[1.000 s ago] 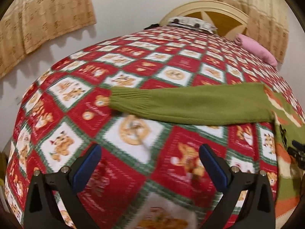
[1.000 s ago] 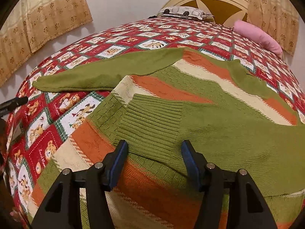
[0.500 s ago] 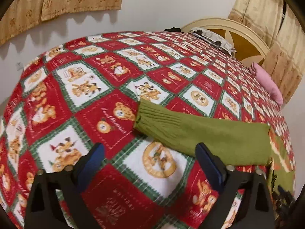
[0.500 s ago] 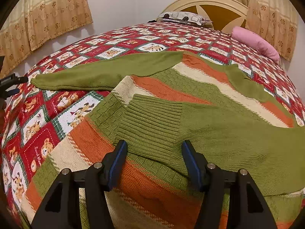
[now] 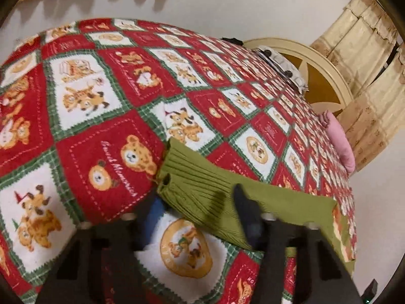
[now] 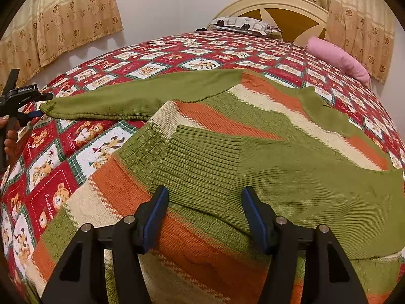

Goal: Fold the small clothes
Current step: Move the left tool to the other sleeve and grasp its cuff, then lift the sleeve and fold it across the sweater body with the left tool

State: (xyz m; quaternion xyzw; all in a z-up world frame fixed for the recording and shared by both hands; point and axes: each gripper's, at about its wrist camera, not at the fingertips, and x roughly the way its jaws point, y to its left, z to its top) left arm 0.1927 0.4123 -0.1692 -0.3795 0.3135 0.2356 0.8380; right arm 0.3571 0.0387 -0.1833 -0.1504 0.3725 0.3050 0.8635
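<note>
**Left tongs closing on the outstretched sleeve cuff**

Left tongs (image 5: pixel 202 217): the jaws have just been closing, with the ribbed cuff (image 5: pixel 187 177) of the outstretched sleeve (image 6: pixel 141 96) between them. Half a second ago they stood wide and short of the cuff; now one finger lies on top of the green knit and the other sits at the cuff's near edge. The picture is blurred there, so I cannot tell whether the pads already press the cloth.

Right tongs (image 6: pixel 203 215): jaws apart, gripping nothing, hovering just over the ribbed cuff of the other sleeve (image 6: pixel 278 167), which is already laid across the body. No change in this view over the last second.

Sweater (image 6: pixel 227 116): green, orange and cream stripes, spread flat on the bed's teddy-bear patchwork blanket (image 5: pixel 106 131). The free sleeve reaches out toward the left tongs, seen in the right view at the far left in a person's hand (image 6: pixel 10 136).

Judgement: one sleeve is folded in and the second is being picked up. Next step is probably to carry this cuff across the body. Risk is a shallow bite on the rib that slips on lifting.
</note>
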